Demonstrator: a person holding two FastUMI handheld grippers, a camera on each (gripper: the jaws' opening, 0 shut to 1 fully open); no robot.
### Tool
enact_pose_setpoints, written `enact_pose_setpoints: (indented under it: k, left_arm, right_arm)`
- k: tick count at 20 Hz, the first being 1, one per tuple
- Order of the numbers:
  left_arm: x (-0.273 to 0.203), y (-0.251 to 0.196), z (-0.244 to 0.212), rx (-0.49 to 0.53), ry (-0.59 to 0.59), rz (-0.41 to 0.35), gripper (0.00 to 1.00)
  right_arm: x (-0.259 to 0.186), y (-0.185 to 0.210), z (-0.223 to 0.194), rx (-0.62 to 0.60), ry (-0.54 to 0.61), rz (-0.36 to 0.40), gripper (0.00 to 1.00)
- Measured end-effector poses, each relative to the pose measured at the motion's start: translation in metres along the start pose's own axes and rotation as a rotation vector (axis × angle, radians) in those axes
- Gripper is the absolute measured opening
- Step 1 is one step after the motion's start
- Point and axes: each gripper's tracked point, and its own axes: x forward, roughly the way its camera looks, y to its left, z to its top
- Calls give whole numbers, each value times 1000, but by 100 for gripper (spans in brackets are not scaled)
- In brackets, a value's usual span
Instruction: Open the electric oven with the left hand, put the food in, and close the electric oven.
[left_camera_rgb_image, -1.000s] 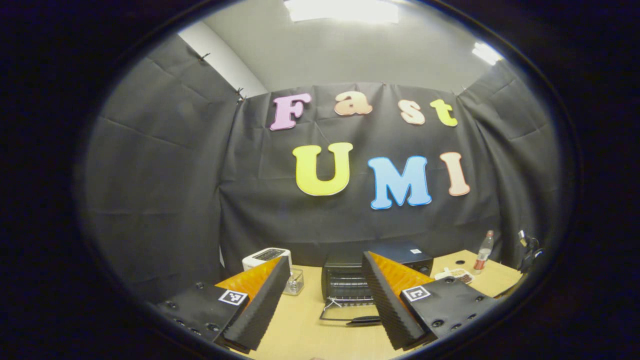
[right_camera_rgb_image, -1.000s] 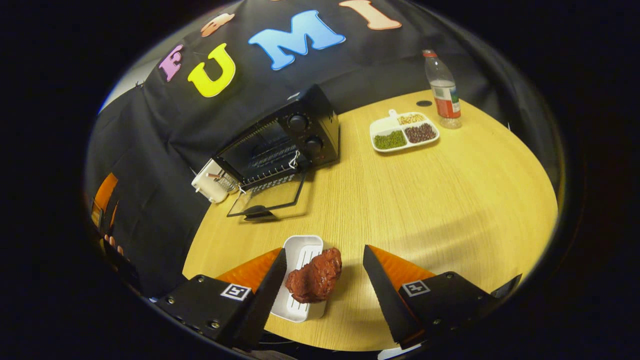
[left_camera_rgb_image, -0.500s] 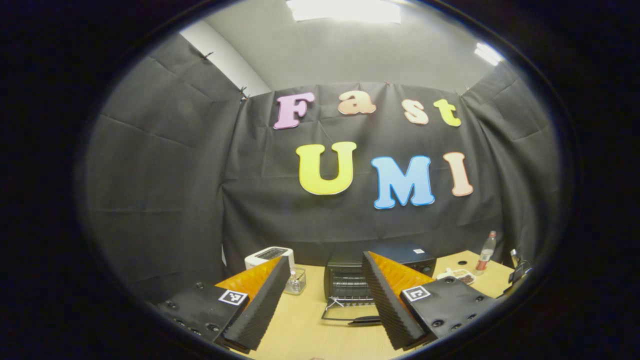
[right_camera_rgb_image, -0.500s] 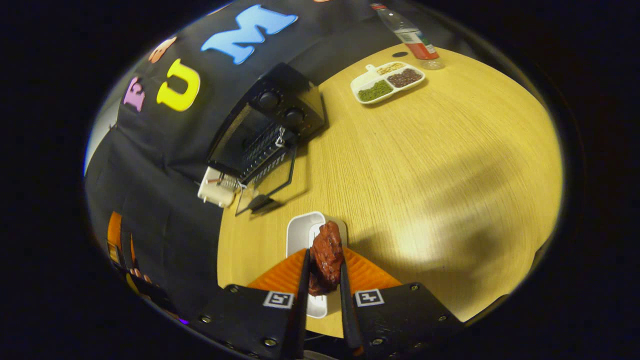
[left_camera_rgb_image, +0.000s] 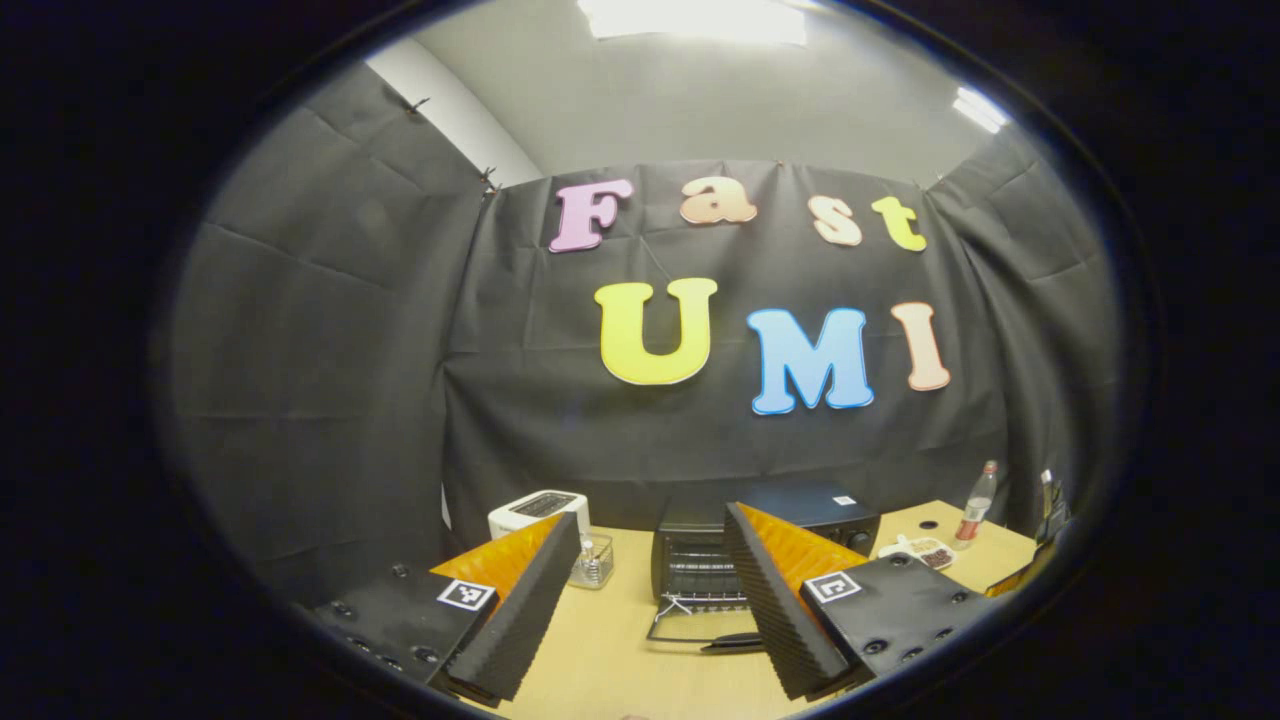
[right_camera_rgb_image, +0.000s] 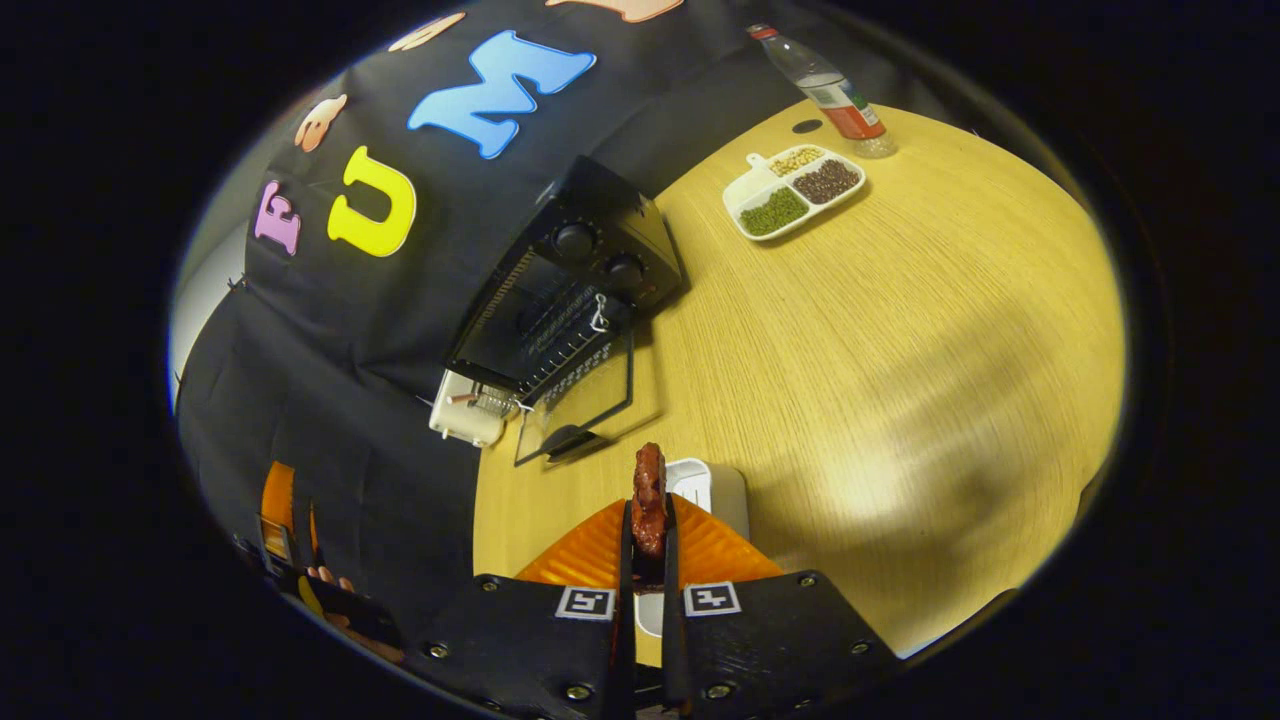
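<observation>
right gripper (right_camera_rgb_image: 647, 545) is pinched tight on the meat (right_camera_rgb_image: 649, 500), both fingers pressing its sides, lifted just above the white dish (right_camera_rgb_image: 700, 480) on the table (right_camera_rgb_image: 900, 330). meat looks soft & squashy, prob light, maybe greasy so could slip; hold is mid-body w/ top end sticking out past the tips. firm squeeze ok, not fragile. oven (right_camera_rgb_image: 580, 280) sits well apart toward the back wall, door (right_camera_rgb_image: 580, 400) dropped flat, rack visible inside. left gripper (left_camera_rgb_image: 650, 600) jaws wide apart, holding nothing, hovering in front of the oven (left_camera_rgb_image: 760, 540). snack tray (right_camera_rgb_image: 795, 180) & bottle (right_camera_rgb_image: 830, 90) off at the far edge.
</observation>
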Motion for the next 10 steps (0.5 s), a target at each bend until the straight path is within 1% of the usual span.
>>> enact_pose_setpoints:
  k: [2,6,9,10]
  left_arm:
    - [7,1,-3,-5,3,-6,100]
    - [19,11,-7,-14,8,-12,100]
    - [32,23,-11,-9,11,-8,100]
    - [35,28,-11,-10,12,-8,97]
  right_arm:
    - [3,20,10,-6,-24,30,11]
    - [18,52,26,-42,-63,58,11]
    - [37,75,34,-42,-75,83,11]
    - [44,80,35,-43,-76,88,11]
